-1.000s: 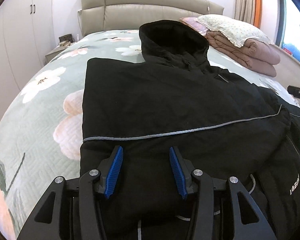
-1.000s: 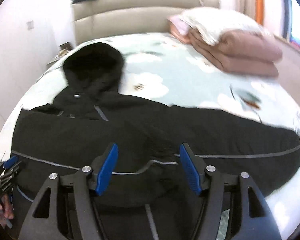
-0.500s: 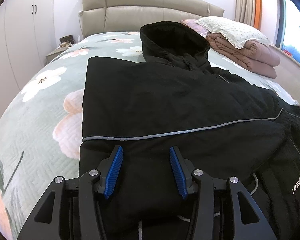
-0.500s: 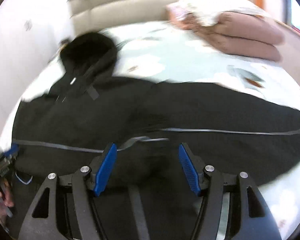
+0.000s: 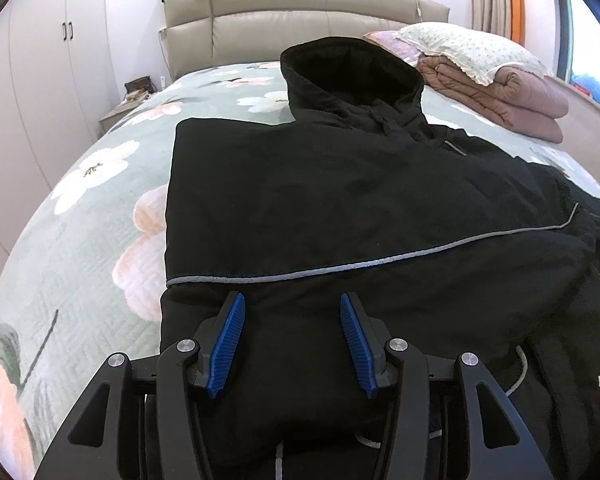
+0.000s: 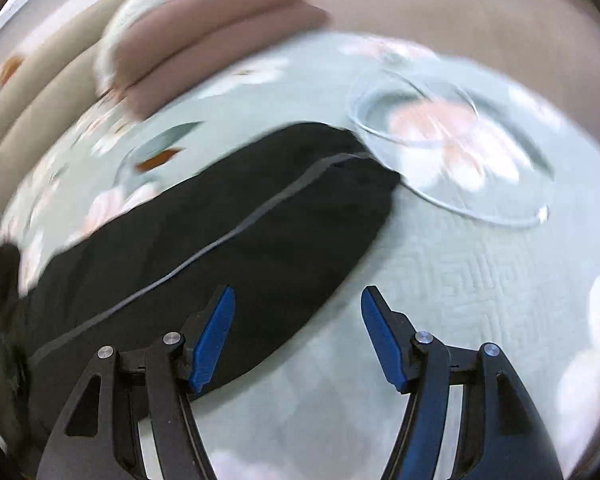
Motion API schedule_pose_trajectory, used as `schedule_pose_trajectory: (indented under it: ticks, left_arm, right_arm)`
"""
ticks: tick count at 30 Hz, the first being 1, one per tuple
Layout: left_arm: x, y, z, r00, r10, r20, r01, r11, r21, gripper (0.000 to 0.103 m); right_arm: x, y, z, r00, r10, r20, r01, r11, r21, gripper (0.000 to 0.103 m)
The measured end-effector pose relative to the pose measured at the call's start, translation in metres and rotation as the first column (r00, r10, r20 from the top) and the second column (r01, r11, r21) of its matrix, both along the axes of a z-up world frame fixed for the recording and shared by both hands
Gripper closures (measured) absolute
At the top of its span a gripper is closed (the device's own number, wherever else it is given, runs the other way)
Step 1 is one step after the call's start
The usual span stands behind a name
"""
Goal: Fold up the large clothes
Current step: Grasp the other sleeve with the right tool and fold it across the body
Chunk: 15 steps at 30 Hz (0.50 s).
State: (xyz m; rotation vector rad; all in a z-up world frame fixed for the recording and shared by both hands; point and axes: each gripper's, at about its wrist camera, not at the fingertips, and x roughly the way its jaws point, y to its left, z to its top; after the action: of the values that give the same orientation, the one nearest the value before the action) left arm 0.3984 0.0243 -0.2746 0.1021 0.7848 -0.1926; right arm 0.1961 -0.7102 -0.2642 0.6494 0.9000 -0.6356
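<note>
The left gripper (image 5: 290,340) sits apart over the black coat (image 5: 340,208), gripping nothing. The right gripper (image 6: 298,332) has just spread wider by the coat's sleeve (image 6: 228,240), empty. The coat lies flat on a flowery bed (image 5: 92,220), with a folded quilt (image 5: 500,92) and headboard (image 5: 300,28) beyond.

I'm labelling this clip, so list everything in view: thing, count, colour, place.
jacket: 1, black, grey piping, spread on bed
sleeve: 1, black, stretched out over bedspread
bedspread: 1, pale green, floral
headboard: 1, beige
folded quilt: 1, brownish pink, far right of bed
pillow: 1, white, on quilt
wardrobe: 1, white, left wall
left claw: open, above jacket hem
right claw: open, has just been opening, nothing gripped
</note>
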Motion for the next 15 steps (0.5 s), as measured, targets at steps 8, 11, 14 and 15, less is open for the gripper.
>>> schedule_pose_trajectory:
  ticks: [8,11,14,15]
  left_arm:
    - [0.003,-0.005,-0.002,1.0,0.012,0.006,-0.013,0.999,0.032,0.05]
    - [0.002,-0.006,-0.003,1.0,0.015,0.008,-0.015,0.999,0.041,0.05]
    - [0.002,-0.007,-0.003,1.0,0.017,0.009,-0.018,0.999,0.046,0.05]
    - [0.002,-0.007,-0.003,1.0,0.018,0.009,-0.018,0.999,0.048,0.05]
  right_arm:
    - [0.024,-0.043,-0.021,0.993,-0.056,0.103,0.051,0.998,0.046,0.032]
    - [0.031,-0.048,-0.023,0.989,-0.049,0.137,0.041,0.997,0.059,0.068]
    - [0.033,-0.036,-0.016,0.988,-0.021,0.155,0.016,0.999,0.033,0.086]
    - [0.033,-0.03,-0.011,0.988,-0.009,0.153,0.008,1.0,0.012,0.087]
